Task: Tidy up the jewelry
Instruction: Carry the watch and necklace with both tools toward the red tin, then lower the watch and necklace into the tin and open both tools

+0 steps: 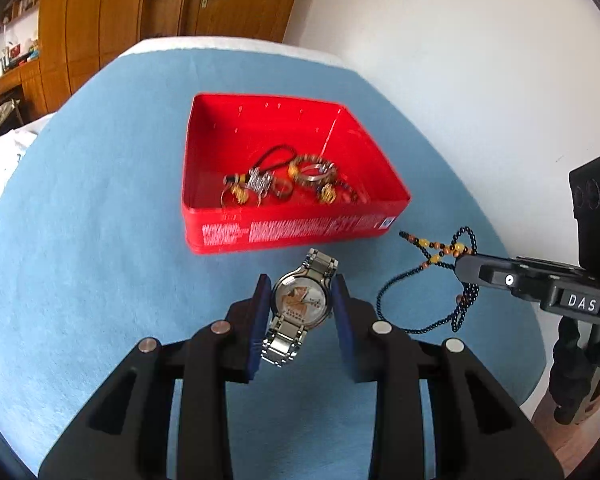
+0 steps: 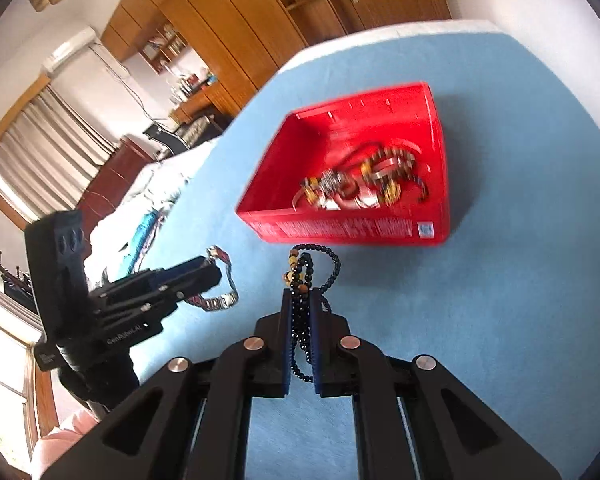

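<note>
My left gripper point(image 1: 301, 286) is shut on a silver wristwatch point(image 1: 300, 300) and holds it above the blue table, just in front of the red box point(image 1: 288, 232). Its metal band hangs down between the fingers. My right gripper point(image 2: 302, 300) is shut on a dark beaded necklace point(image 2: 302, 276) with orange and yellow beads, whose loops dangle near the box's front wall point(image 2: 340, 230). The box holds several rings, bracelets and beaded pieces point(image 1: 284, 182). The right gripper point(image 1: 466, 266) also shows in the left wrist view with the necklace point(image 1: 440, 252); the left gripper point(image 2: 216, 270) with the watch point(image 2: 220, 300) shows in the right wrist view.
The table has a blue cloth point(image 1: 100, 200) with a white far edge. A white wall point(image 1: 460, 60) stands to the right. Wooden cupboards point(image 1: 120, 12) and a cluttered desk point(image 1: 8, 76) are behind. A bed with white linen point(image 2: 152, 196) lies to the left.
</note>
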{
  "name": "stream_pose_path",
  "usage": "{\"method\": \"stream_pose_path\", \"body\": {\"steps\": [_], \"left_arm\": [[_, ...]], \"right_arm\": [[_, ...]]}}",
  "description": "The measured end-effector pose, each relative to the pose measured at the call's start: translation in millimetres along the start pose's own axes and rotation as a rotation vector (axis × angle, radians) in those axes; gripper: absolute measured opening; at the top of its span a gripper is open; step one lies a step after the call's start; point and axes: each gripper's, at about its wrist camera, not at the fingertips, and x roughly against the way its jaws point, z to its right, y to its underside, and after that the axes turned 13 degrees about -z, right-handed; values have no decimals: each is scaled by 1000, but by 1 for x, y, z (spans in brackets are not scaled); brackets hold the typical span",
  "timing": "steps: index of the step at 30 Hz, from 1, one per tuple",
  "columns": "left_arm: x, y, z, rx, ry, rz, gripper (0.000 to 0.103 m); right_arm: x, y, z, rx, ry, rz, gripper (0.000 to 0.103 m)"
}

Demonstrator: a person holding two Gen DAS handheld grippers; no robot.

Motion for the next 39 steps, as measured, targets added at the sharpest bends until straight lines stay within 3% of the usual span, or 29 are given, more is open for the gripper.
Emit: {"method": "stream_pose_path", "body": {"steps": [9,14,20,29,36,39], "left_arm": [[20,-47,13,-6,-41,80,30],[8,-91,10,26,-75,97,30],[-37,-139,0,61,-79,23,30],[-106,-182,-24,132,-130,-112,30],[-138,-195,-41,181,-158,-198,32],[-124,-189,-41,180,-154,-160,50]], "right_arm": [[31,-49,-11,10,44,82,7],[26,-91,-7,-4,107,117,7],[-9,-139,11,-29,148,92,7],[-87,-191,48,-76,226,2,7],[-116,-205,66,-91,294,-27,18],[-109,-197,65,-80,300,6,37]]}}
